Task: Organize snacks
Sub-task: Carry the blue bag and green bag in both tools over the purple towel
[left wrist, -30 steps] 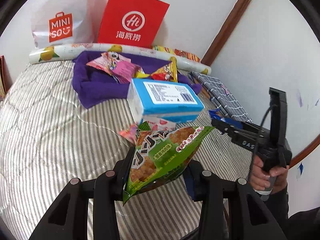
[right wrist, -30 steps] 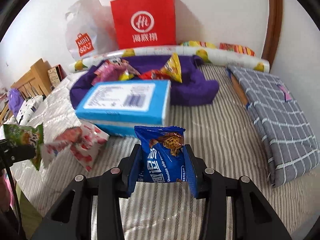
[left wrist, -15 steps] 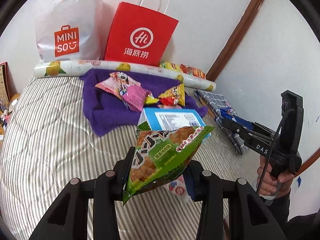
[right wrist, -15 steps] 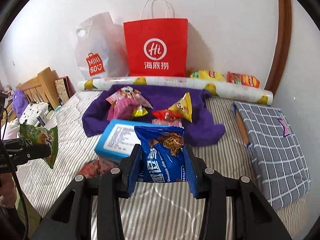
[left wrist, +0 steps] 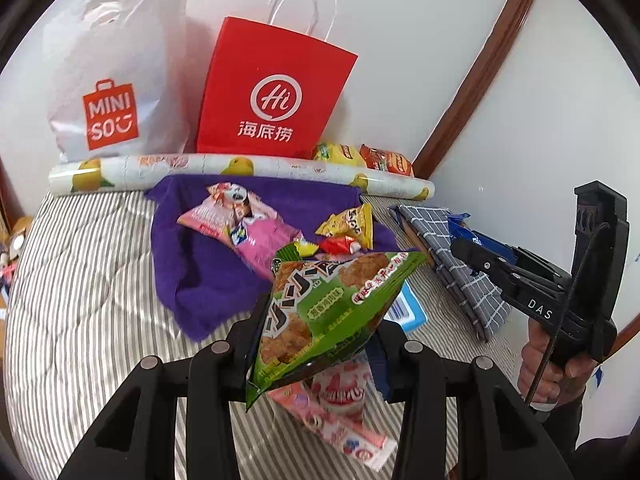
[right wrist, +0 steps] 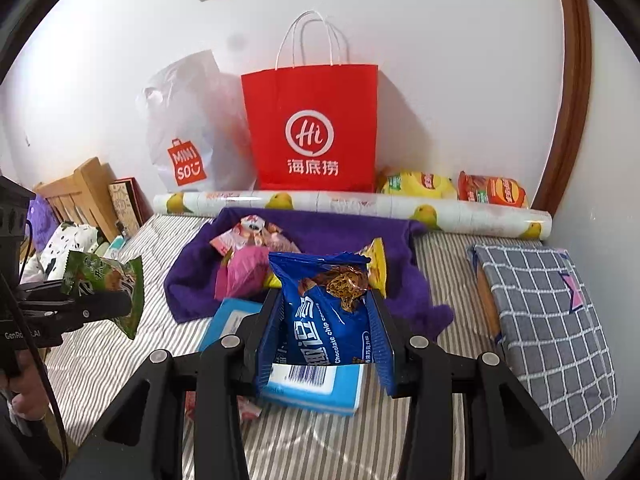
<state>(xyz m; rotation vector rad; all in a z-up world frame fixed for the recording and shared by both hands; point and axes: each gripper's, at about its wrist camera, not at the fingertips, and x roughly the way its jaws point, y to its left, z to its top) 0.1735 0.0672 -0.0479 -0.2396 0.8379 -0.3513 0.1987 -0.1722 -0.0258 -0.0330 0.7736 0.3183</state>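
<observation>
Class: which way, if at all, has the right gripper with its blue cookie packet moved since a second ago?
Yes. The right gripper rose and drew back: the blue box, earlier above the blue cookie packet, now sits below it.

Both grippers black plastic, silver screws on finger arms. Right gripper (right wrist: 324, 320) blue pads, white "DAS" lettering, black cable. Left gripper (left wrist: 320, 336) similar. Dark sleeve (left wrist: 580, 424).
</observation>
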